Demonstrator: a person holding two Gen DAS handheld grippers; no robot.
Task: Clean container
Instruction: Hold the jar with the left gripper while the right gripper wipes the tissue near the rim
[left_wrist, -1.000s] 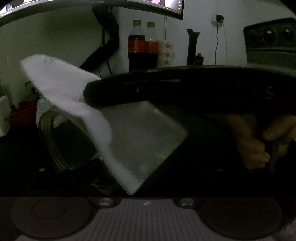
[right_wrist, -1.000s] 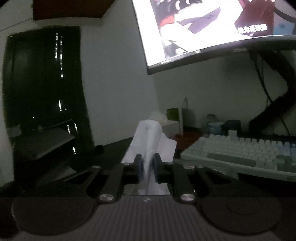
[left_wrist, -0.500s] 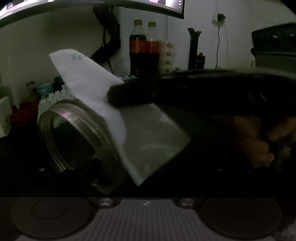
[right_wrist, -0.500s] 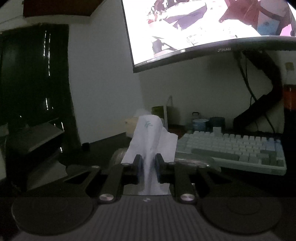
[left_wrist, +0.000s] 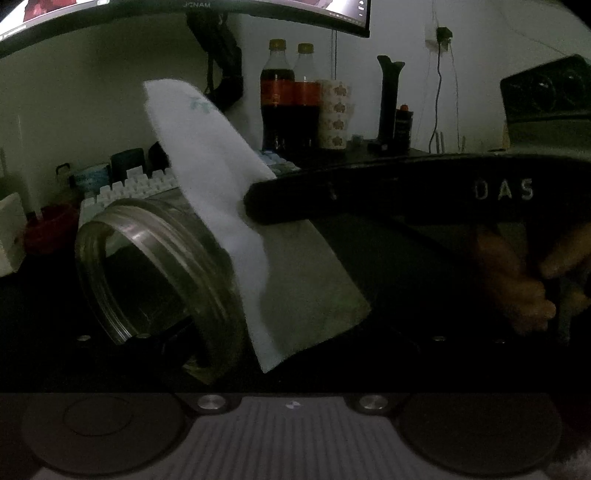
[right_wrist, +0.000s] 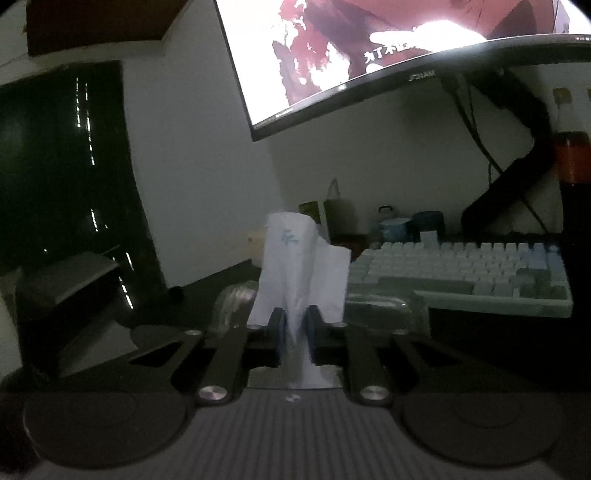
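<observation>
At the centre of the left wrist view lies the clear glass container with a wide threaded mouth (left_wrist: 162, 273), on its side, its opening turned to about 9 o'clock. The left tool is too dark to see here, so I cannot tell if it is open or closed, though the container seems to be carried low in front of it.

Compared with a second ago, the folded white paper tissue with a small green print (left_wrist: 221, 206) stands more upright and has shifted toward 3 o'clock, so the whole rim is now uncovered. The right tool (right_wrist: 294, 334) comes in from 3 o'clock with its jaws closing on the tissue, which is pinched between the pads.

To my judgement, the wiping is between two strokes: the tissue touches only the outside wall near the rim, and the inside is not yet reached. The white keyboard (right_wrist: 461, 269) rests behind on the dark counter (right_wrist: 480, 332).
</observation>
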